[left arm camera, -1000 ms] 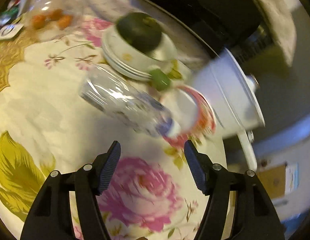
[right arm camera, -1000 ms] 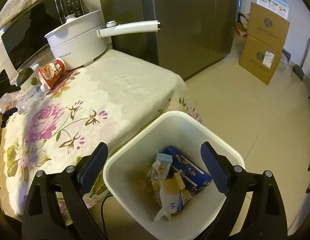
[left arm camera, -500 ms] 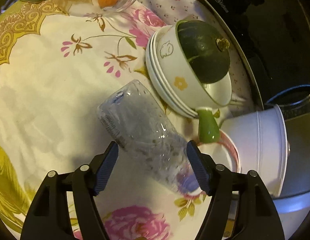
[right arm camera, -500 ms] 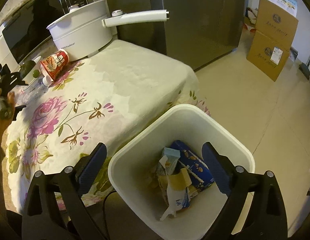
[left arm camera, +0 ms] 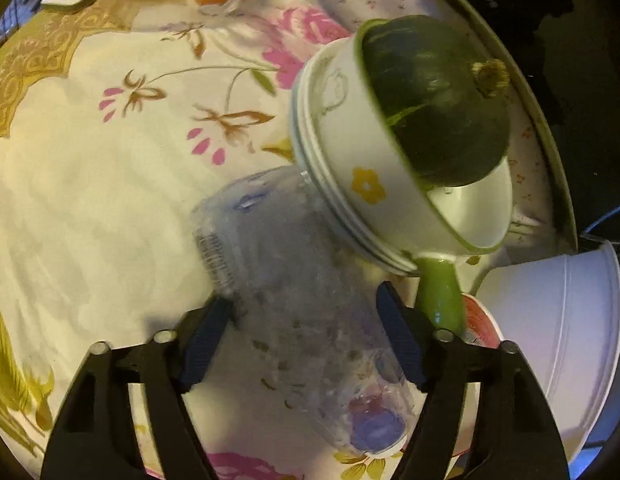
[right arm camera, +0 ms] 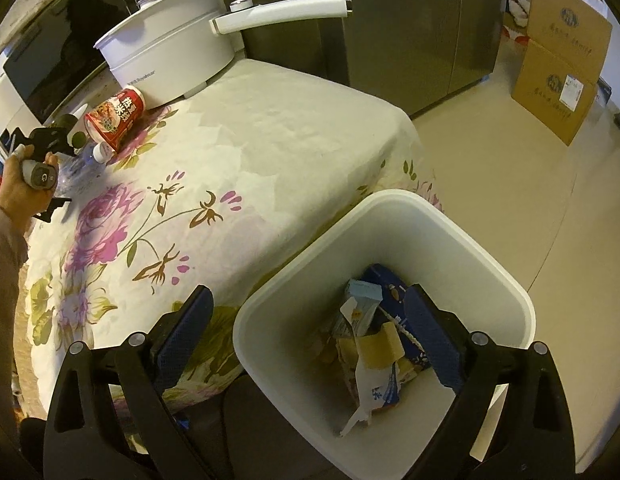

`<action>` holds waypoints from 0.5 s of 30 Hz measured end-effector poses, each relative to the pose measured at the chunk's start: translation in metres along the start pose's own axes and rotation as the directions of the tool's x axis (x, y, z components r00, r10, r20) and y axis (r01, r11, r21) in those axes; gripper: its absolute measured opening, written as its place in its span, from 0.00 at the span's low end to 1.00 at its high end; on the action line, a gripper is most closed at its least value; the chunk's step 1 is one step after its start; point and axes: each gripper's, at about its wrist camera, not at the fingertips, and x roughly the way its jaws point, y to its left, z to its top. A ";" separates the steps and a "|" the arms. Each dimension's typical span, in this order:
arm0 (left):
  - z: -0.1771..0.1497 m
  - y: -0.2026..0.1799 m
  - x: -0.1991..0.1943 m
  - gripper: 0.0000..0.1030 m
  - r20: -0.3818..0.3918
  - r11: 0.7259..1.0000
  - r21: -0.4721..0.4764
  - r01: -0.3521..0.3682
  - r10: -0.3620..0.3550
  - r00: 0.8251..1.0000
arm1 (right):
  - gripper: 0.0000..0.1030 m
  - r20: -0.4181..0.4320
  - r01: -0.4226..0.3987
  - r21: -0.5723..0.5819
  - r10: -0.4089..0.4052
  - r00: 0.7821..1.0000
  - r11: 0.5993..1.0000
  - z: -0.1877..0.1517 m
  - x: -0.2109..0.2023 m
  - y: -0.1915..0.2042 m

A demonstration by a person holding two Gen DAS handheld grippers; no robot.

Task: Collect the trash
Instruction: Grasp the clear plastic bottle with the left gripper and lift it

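**Left gripper straddles the bottle; bin waits off the surface's edge**

In the left wrist view, a wide stretch of flowered cloth on the surface (left arm camera: 90, 184) lies bare on the left. The left gripper (left arm camera: 306, 344) stands spread, its blue pads on either side of a clear plastic bottle (left arm camera: 294, 320) that lies on its side. Whether the pads touch the bottle I cannot tell. The bottle's base points away, close against a stack of white bowls (left arm camera: 350, 200), and room is tight there. The top bowl carries a dark green squash (left arm camera: 434, 104), and a green handle (left arm camera: 440, 292) juts down beside the right pad. Further right sit a red instant-noodle cup (left arm camera: 480, 328) and a white electric pot (left arm camera: 558, 320), crowded near the surface's corner.

In the right wrist view, the right gripper (right arm camera: 310, 340) hangs released and holds nothing, just over the near rim of a white trash bin (right arm camera: 462, 224). The bin stands on the floor just off the surface's near corner, with cartons and paper scraps (right arm camera: 374, 344) inside. To its right the floor (right arm camera: 510, 168) lies open up to the cardboard boxes (right arm camera: 558, 64).
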 end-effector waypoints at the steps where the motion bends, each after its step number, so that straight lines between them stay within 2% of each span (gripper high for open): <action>1: 0.000 0.002 0.000 0.65 0.005 1.000 0.006 0.016 -0.016 1.000 | 0.90 0.001 0.000 0.000 0.000 1.000 1.000 0.000 -0.001 -0.001; 7: -0.007 0.022 -0.014 0.61 -0.003 0.995 0.043 0.087 -0.087 0.996 | 0.90 0.026 0.006 -0.014 -0.006 1.000 1.000 -0.001 -0.005 0.001; 11: -0.011 0.042 -0.039 0.61 0.009 0.991 0.098 0.096 -0.098 0.995 | 0.90 0.083 0.017 -0.061 -0.012 0.997 0.998 0.006 -0.011 0.011; 15: -0.018 0.057 -0.082 0.60 0.092 0.971 0.231 0.069 -0.092 0.992 | 0.90 0.079 -0.075 -0.098 0.083 0.993 0.992 0.032 -0.009 0.044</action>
